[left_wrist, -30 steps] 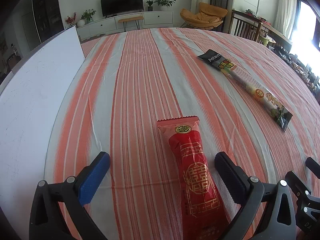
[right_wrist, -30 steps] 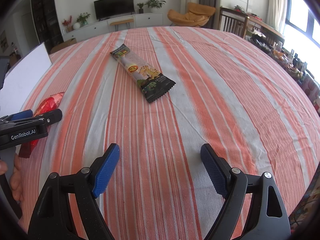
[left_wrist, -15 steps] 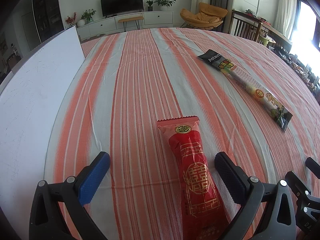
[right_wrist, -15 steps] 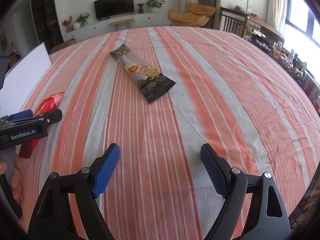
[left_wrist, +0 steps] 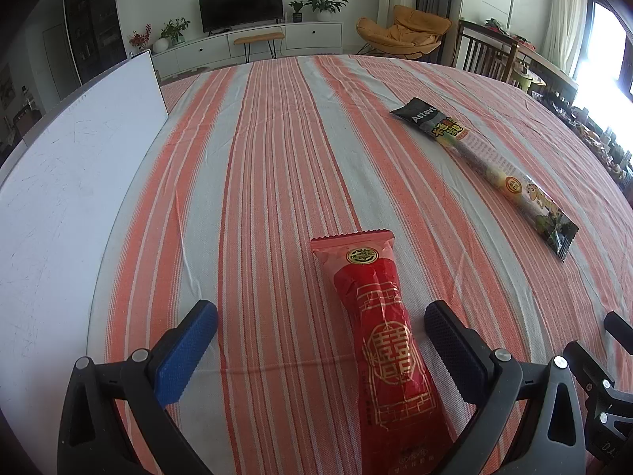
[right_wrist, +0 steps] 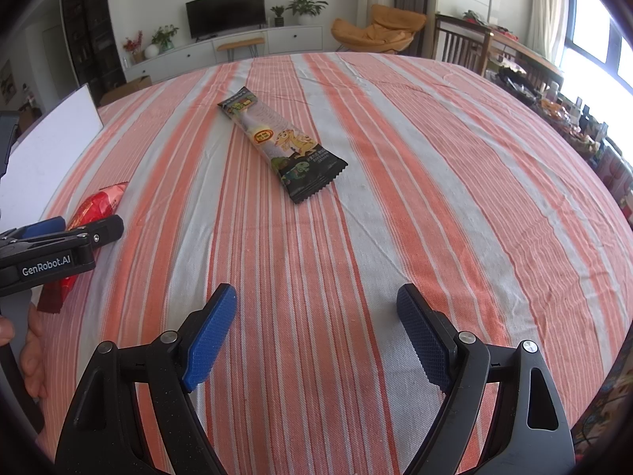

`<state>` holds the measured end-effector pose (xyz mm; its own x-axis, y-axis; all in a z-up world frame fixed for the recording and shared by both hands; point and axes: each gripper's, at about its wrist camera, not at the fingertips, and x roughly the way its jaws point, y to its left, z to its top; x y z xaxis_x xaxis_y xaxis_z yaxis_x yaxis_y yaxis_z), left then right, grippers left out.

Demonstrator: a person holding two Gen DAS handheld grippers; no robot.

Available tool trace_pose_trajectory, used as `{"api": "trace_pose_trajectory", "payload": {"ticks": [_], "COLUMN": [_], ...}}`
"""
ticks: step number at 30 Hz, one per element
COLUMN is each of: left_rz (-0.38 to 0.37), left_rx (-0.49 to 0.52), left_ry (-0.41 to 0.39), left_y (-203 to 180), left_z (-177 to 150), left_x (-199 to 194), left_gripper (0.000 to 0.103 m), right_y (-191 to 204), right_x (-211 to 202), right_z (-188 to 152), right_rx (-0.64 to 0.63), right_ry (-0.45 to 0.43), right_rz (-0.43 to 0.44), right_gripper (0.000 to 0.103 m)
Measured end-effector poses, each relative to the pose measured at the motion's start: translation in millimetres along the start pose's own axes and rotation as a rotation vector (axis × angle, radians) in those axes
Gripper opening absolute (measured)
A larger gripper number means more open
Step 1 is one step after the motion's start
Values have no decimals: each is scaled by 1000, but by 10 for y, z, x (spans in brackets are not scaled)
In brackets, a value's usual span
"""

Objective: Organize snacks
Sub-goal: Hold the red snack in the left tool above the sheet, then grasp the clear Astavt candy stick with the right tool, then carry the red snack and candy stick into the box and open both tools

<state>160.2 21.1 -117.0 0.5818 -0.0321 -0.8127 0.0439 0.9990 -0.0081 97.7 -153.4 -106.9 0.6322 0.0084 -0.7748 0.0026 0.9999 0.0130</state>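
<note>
A red snack packet (left_wrist: 379, 340) with gold print lies lengthwise on the striped tablecloth, between the wide-apart fingers of my left gripper (left_wrist: 316, 328), which is open and not touching it. A long dark snack bar (left_wrist: 486, 170) with cartoon print lies farther off to the right. In the right wrist view that same bar (right_wrist: 283, 144) lies ahead and left of centre. My right gripper (right_wrist: 316, 316) is open over bare cloth, nothing between its fingers. The red packet (right_wrist: 99, 208) shows at the far left, partly hidden by the left gripper (right_wrist: 71, 233).
A white board (left_wrist: 71, 166) lies along the table's left side. The orange-and-white striped cloth (right_wrist: 395, 198) covers the table. A hand (right_wrist: 33, 352) holds the left gripper at the left edge. Wooden chairs (left_wrist: 486, 55) and cluttered shelves (right_wrist: 585, 130) stand beyond the right side.
</note>
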Motion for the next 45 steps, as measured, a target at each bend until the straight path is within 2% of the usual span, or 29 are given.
{"api": "trace_pose_trajectory", "payload": {"ticks": [3, 6, 9, 13, 15, 17, 20, 26, 28, 30, 31, 33, 34, 35, 41, 45], "left_rz": [0, 0, 0, 1, 0, 0, 0, 0, 0, 0, 0, 0, 0, 0, 0, -4], "left_rx": [0, 0, 0, 0, 0, 0, 0, 0, 0, -1, -1, -1, -1, -1, -1, -1], "left_ry": [0, 0, 0, 0, 0, 0, 0, 0, 0, 0, 0, 0, 0, 0, 0, 0], "left_y": [2, 0, 0, 2, 1, 0, 1, 0, 1, 5, 4, 6, 5, 5, 4, 13], "left_z": [0, 0, 0, 0, 1, 0, 0, 0, 1, -7, -6, -6, -6, -5, -6, -1], "left_x": [-1, 1, 1, 1, 3, 3, 3, 4, 4, 2, 3, 2, 4, 4, 5, -1], "left_gripper": [103, 103, 103, 103, 103, 103, 103, 103, 103, 103, 103, 103, 103, 103, 103, 103], "right_y": [29, 33, 56, 76, 105, 152, 223, 339, 413, 452, 451, 445, 436, 425, 188, -68], "right_x": [22, 21, -4, -147, -35, 192, 593, 1176, 1243, 1255, 1235, 1181, 1171, 1154, 892, 630], "right_z": [0, -3, 19, 347, 648, 934, 1247, 1452, 1470, 1475, 1483, 1513, 1509, 1501, 1258, 951], "right_rx": [-12, -13, -72, -163, -205, -235, -263, -205, -219, -211, -201, -195, -191, -191, -149, -57], "right_ry": [8, 9, 20, -75, -42, 27, 122, 257, 260, 265, 263, 268, 285, 296, 381, 422], "right_rz": [8, 9, 36, 36, 60, 104, 115, 160, 129, 120, 120, 126, 128, 127, 189, 267], "right_gripper": [90, 91, 88, 89, 89, 89, 89, 89, 89, 85, 79, 34, 31, 24, 21, 20]}}
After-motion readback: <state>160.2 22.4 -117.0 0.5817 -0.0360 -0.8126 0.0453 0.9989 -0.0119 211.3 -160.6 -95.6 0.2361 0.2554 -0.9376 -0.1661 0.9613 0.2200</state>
